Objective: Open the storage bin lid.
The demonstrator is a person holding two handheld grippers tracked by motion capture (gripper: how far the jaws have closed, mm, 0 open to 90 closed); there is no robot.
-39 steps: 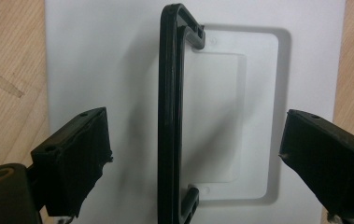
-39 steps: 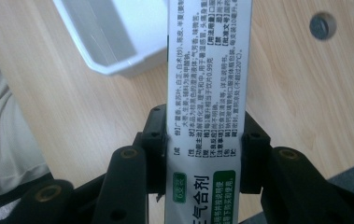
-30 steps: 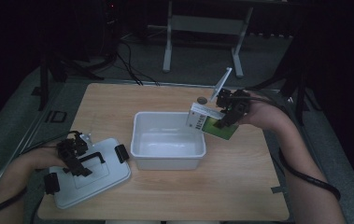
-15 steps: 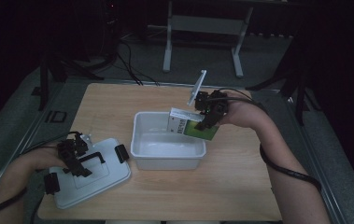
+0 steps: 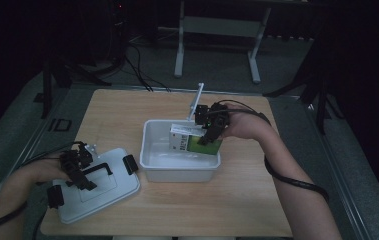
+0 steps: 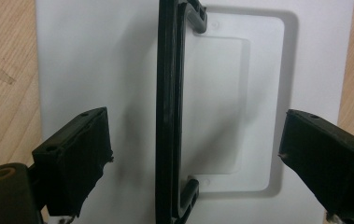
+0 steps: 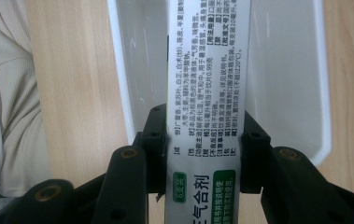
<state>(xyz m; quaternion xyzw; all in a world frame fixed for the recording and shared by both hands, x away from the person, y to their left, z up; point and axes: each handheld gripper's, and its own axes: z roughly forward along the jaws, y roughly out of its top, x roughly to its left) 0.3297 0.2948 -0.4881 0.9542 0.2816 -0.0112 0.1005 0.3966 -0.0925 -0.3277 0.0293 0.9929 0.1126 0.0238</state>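
1. Box, green and white with printed text, clamped on both narrow sides by right gripper; jaws pressed flat against carton in right gripper view.
2. Held above right part of white bin, inside its rim line; from high view, box tilted, white end toward left, green end beside gripper. Cannot tell whether box touches bin floor.
3. Bin at middle of wooden table, open top, inner walls visible either side of box in right gripper view.
4. Right hand behind gripper, reaching in from right; black cable looping along forearm.
5. Left gripper over white lid at near left of table, jaws spread wide, gripping nothing.
6. Black handle of lid standing between spread jaws in left gripper view, nearer to left jaw, apart from both.
7. Lid lying flat just left of bin, black clip at its right end close to bin wall, another clip at its left end.
8. Beyond far table edge: dark floor, metal stand legs.
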